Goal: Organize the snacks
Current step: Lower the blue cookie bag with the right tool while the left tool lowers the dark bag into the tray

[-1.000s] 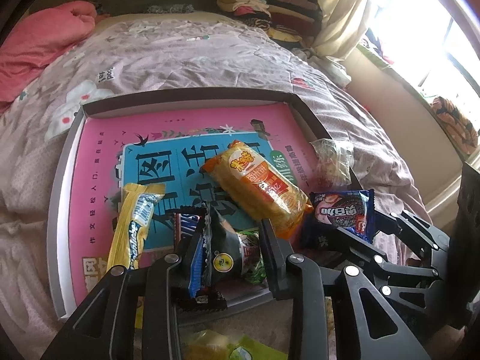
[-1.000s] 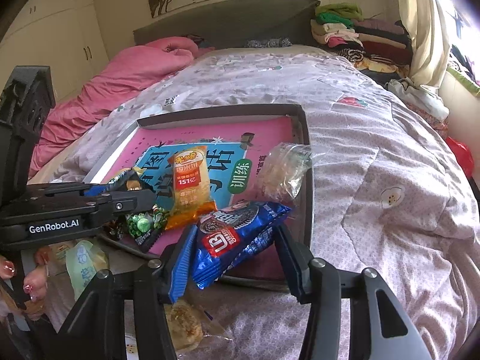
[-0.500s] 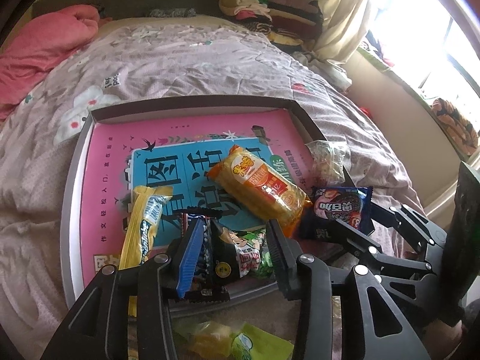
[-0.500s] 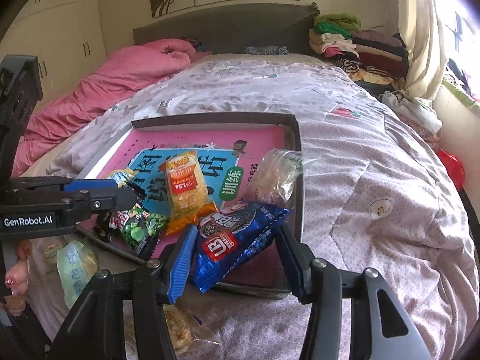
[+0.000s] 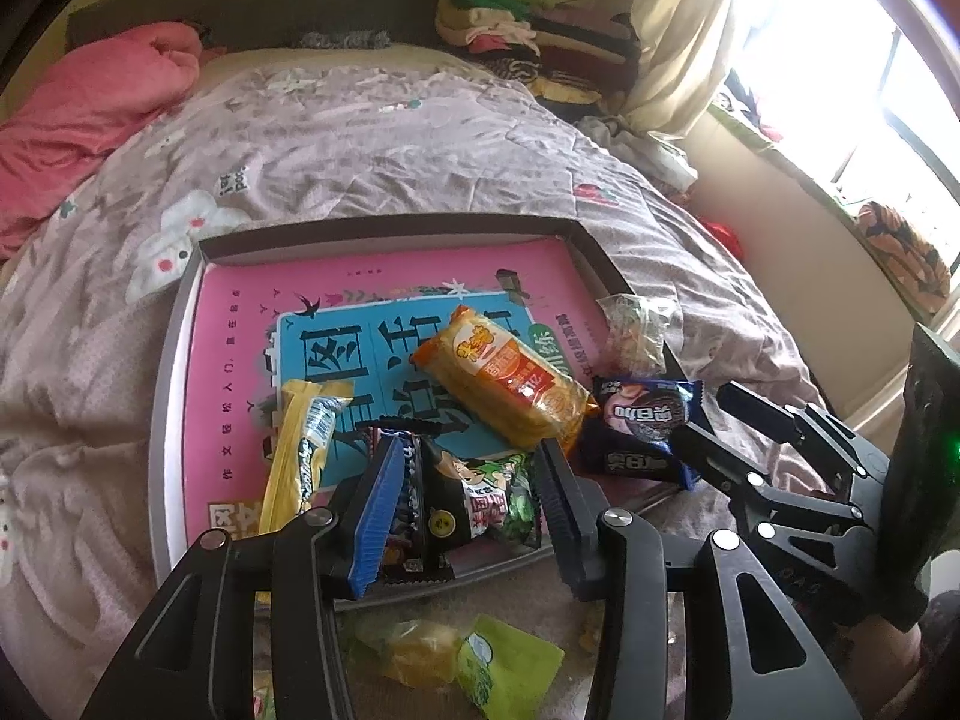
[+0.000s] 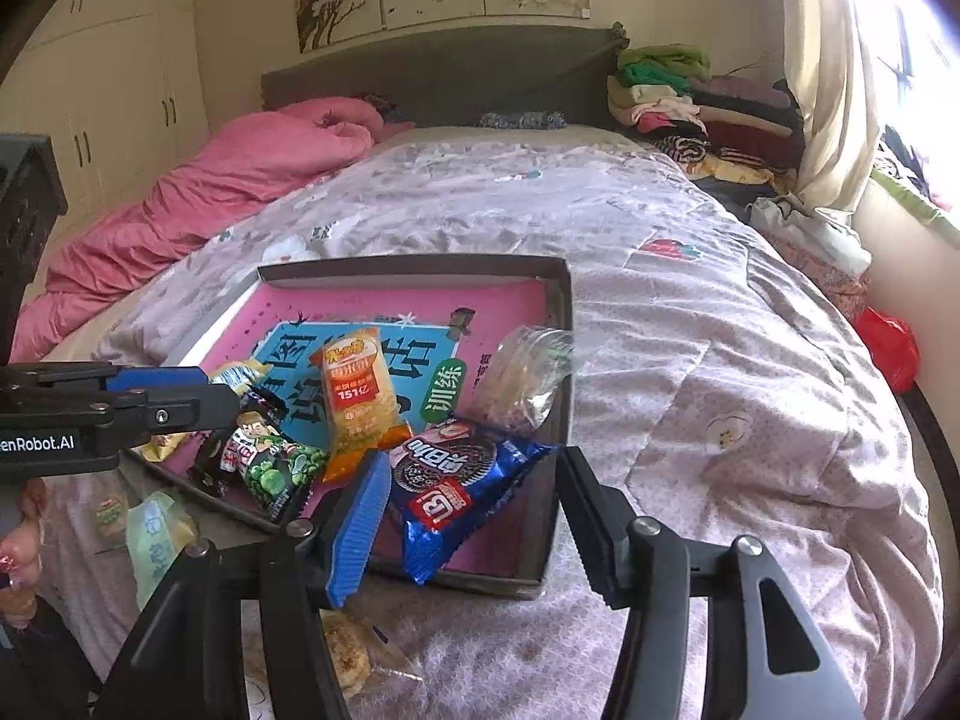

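Blue-padded left hand-held gripper (image 5: 465, 483) spread around green pea packet (image 5: 480, 501) at tray's (image 5: 174, 360) near edge. Right hand-held gripper (image 6: 471, 516) spread too, flanking blue cookie pack (image 6: 459, 489) lying in same tray on bed (image 6: 690, 312).

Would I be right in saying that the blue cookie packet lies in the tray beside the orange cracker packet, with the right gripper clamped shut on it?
Not quite. The blue cookie packet does lie in the tray beside the orange cracker packet, but the right gripper is open. The right wrist view shows its jaws spread either side of the packet, clear of it.
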Demonstrator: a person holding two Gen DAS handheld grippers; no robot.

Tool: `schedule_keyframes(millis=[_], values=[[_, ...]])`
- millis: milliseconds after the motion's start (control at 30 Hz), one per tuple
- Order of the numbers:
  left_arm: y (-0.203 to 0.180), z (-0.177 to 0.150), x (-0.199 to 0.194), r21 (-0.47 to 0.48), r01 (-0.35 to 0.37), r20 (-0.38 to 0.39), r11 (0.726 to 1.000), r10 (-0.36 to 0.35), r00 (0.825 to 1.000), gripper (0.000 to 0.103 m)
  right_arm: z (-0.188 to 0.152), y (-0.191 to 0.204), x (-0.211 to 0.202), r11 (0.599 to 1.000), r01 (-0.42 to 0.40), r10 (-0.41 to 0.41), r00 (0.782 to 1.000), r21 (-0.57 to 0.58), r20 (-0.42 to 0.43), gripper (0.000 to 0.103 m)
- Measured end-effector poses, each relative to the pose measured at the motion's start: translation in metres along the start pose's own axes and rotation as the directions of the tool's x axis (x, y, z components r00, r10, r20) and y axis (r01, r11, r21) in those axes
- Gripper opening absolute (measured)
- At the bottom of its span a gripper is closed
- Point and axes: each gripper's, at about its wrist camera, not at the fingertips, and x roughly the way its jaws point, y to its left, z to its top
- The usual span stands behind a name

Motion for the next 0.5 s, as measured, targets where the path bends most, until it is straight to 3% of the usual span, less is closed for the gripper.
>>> schedule_keyframes(millis=[100, 200, 500], values=[[-0.001, -0.001, -0.006, 0.004, 0.004, 0.005, 1.0, -0.004, 1.0, 0.048, -0.001, -0.003, -0.006, 1.0, -0.01, 0.01, 1.0, 0.006, 0.001, 0.058], [0.0, -0.002, -0.011, 0.01, -0.001, 0.012, 1.0, 0.001, 1.0, 0.059, -0.003, -0.002, -0.004, 1.0, 0.013, -0.013, 1.0, -0.009, -0.022, 0.058], [0.003, -0.003, -0.024, 0.005, -0.006, 0.034, 1.0, 0.006, 0.999, 0.062, -0.006, -0.002, 0.01, 0.998, 0.056, -0.057, 0.997, -0.031, -0.056, 0.058]])
